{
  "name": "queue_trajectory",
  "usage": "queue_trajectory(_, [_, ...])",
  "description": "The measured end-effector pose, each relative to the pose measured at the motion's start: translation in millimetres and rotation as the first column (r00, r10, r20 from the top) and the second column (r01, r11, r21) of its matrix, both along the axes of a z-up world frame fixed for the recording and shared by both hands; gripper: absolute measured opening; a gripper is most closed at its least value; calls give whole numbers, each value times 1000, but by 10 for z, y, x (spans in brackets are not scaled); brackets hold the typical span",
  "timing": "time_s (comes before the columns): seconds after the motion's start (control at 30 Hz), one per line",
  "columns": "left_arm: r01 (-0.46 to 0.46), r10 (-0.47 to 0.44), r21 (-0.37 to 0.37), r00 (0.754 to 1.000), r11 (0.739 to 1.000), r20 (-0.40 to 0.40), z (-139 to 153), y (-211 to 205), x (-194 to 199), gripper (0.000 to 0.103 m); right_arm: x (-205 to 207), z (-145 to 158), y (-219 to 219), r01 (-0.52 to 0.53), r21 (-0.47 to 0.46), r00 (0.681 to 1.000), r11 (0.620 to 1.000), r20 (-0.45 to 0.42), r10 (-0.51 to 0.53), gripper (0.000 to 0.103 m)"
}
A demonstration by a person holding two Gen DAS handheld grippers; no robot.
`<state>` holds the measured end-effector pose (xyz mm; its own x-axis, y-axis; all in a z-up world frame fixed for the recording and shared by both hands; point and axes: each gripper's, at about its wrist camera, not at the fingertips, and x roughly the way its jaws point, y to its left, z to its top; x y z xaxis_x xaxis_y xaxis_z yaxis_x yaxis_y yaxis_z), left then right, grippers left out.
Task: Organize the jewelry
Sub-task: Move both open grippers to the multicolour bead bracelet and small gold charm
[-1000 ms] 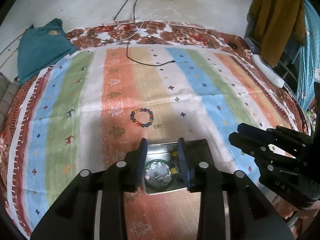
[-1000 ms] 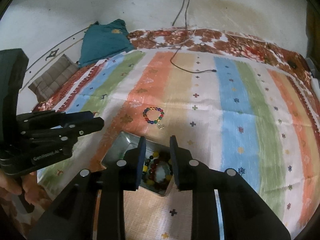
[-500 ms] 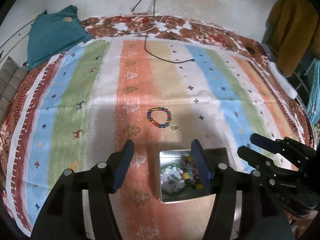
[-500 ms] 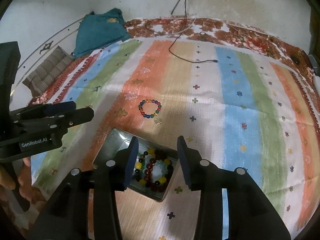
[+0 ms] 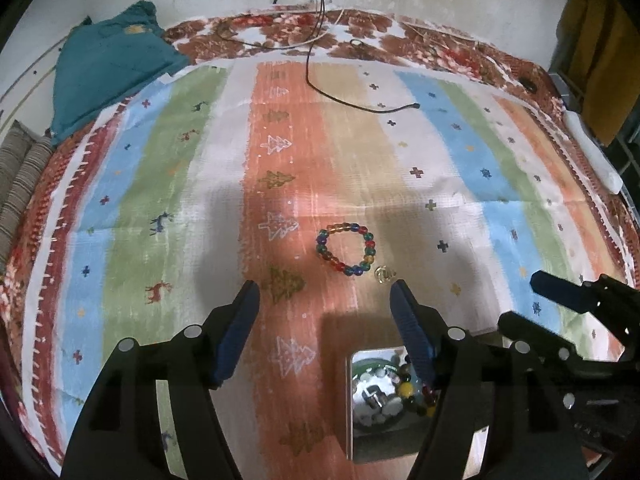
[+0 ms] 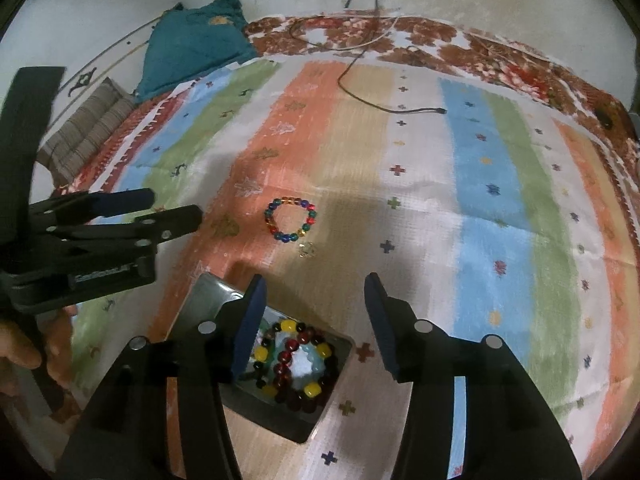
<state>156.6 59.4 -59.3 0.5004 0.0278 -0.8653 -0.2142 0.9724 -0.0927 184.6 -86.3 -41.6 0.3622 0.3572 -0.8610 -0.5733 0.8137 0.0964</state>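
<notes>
A multicoloured bead bracelet point(image 5: 347, 249) lies flat on the striped cloth, with a small clear ring point(image 5: 383, 273) just to its right. Both show in the right wrist view: the bracelet point(image 6: 290, 219) and the ring point(image 6: 306, 249). A metal tin point(image 5: 385, 390) holds several bead bracelets; it also shows in the right wrist view point(image 6: 208, 300). My left gripper point(image 5: 325, 300) is open and empty, short of the bracelet. My right gripper point(image 6: 315, 286) is open and empty, above the tin's far edge.
A black cable point(image 5: 352, 100) lies across the far part of the cloth. A teal cushion point(image 5: 108, 68) sits at the far left and a striped cushion point(image 6: 86, 132) beside it. A white object point(image 5: 592, 152) lies at the right edge.
Both grippers opened wide from nearly shut and drew back and up from the tin. The bracelet and ring have not moved.
</notes>
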Motion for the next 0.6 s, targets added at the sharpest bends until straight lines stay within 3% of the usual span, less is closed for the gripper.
queue_trajectory(0.6, [-17,13,-45,997,999,-82,-359,124,392,68,293,-304,199,-51,-68,997,996,-62,46,51])
